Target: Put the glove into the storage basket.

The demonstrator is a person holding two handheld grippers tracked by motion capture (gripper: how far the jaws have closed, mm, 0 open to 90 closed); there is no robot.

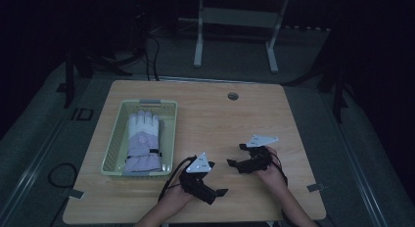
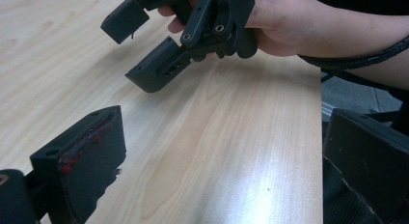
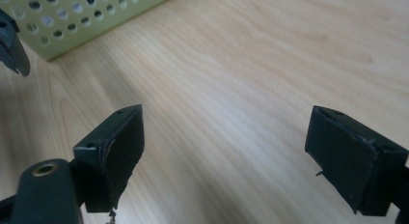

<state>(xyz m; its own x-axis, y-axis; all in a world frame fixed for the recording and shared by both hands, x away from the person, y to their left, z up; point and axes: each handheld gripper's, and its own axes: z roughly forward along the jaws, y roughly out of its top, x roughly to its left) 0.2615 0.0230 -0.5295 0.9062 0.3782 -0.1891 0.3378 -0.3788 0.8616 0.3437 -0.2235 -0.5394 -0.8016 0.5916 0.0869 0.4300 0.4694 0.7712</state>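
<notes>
A white and lavender glove (image 1: 142, 141) lies flat in a pale green perforated basket (image 1: 113, 139) on the left half of the wooden table (image 1: 220, 119). My left gripper (image 1: 218, 178) sits near the front edge, just right of the basket, open and empty; its jaws frame bare wood (image 2: 222, 161). My right gripper (image 1: 236, 154) hovers close by to the right, held in a hand, also open with nothing between its jaws (image 3: 226, 156). The left gripper view shows the right gripper (image 2: 140, 43) facing it at short range. The basket's corner (image 3: 72, 21) lies beyond the right gripper's jaws.
A round grey grommet (image 1: 233, 96) is set into the table near its far edge. A white metal frame (image 1: 235, 36) stands on the floor behind the table. Cables (image 1: 61, 173) lie on the floor at the left.
</notes>
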